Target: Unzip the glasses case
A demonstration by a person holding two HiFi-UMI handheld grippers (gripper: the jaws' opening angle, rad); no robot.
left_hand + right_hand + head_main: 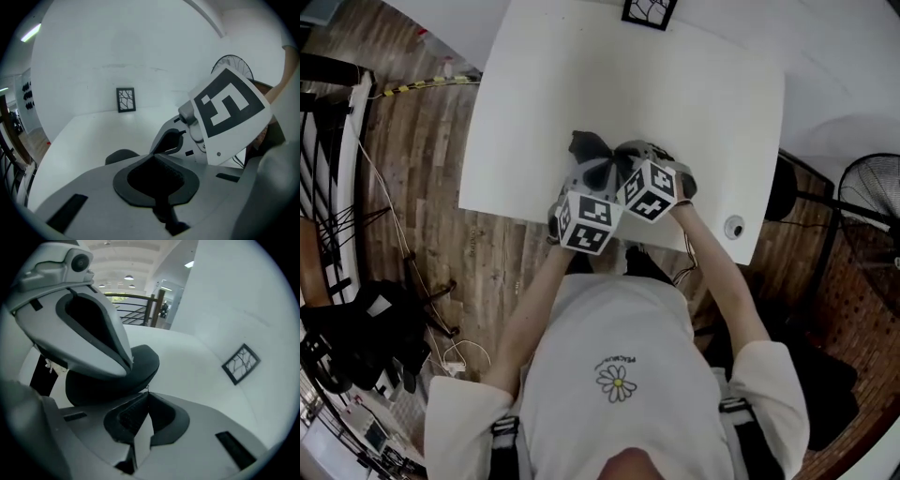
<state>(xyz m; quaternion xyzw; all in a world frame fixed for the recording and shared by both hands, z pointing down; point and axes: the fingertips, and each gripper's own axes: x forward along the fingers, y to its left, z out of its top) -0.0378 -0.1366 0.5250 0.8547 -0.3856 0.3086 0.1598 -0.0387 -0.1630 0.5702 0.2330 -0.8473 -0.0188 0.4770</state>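
- The glasses case (143,364), dark and rounded, lies on the white table (581,75) near its front edge.
- The left gripper (152,159) is clamped narrowly on the case.
- The right gripper (146,393) has its tips pressed together at the case's rim.

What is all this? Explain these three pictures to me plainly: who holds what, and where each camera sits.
No robot here: a person holds tongs in each hand; the marker cubes are part of them. The head view comes from a camera on the person's head, looking down at a white table. The two gripper views each look along one pair of tongs. On the table lies a dark glasses case; a small framed picture stands at the far edge. The left tongs are closed at the case's edge. The right tongs are closed on what looks like its zip pull.
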